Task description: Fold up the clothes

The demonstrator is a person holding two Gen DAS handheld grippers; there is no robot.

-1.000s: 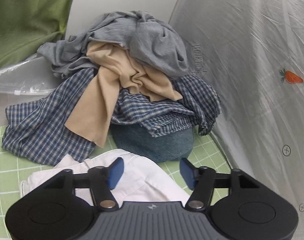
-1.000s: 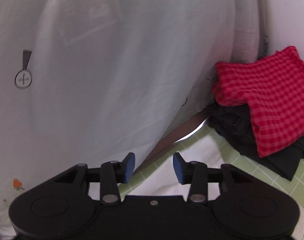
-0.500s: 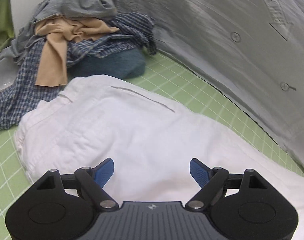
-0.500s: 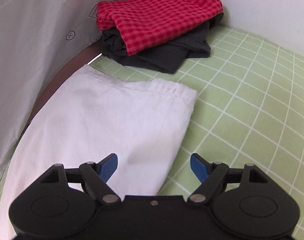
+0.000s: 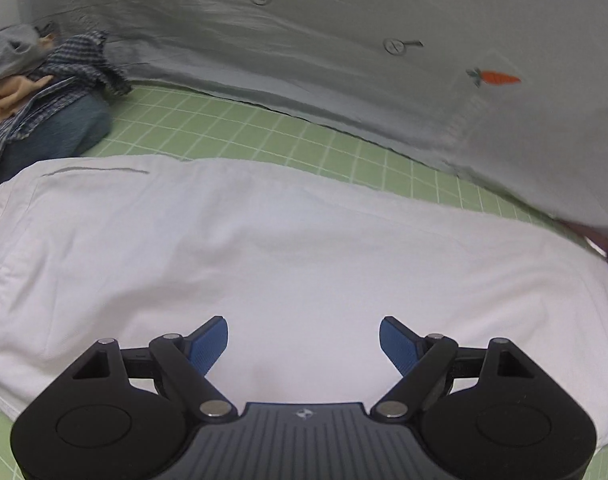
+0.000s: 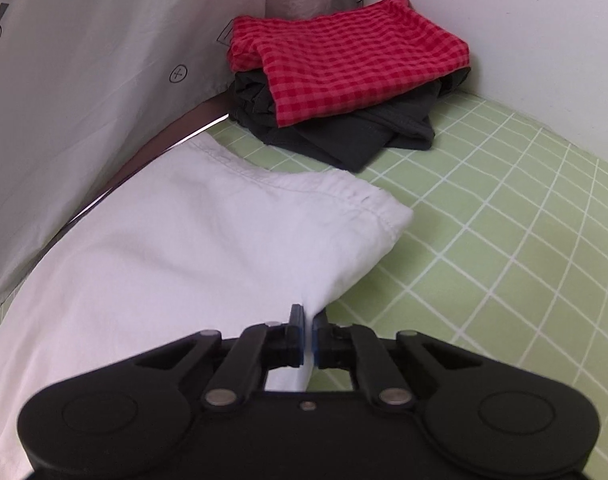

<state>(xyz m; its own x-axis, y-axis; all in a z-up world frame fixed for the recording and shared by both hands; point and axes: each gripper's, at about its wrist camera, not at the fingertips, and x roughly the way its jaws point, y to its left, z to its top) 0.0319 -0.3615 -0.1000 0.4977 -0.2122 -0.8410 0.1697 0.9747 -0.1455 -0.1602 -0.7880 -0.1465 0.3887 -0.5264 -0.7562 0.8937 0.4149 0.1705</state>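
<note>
I had the right gripper (image 6: 308, 330) clenched on the white garment's (image 6: 192, 240) edge; left gripper (image 5: 303, 340) spread wide above it

Between the spread jaws of the left gripper (image 5: 303, 340) and stretching ahead lies the flat garment (image 5: 284, 248) on the gridded mat (image 5: 264, 128). Ahead and far to the left of those jaws sits a heap of loose clothes (image 5: 44, 100); a draped sheet (image 5: 344, 60) stands behind. The right gripper (image 6: 308, 334) has its jaws pinched on the garment's near edge. Ahead of them, a folded stack (image 6: 344, 80) rests against the wall (image 6: 504, 32), with bare mat to the right.
</note>
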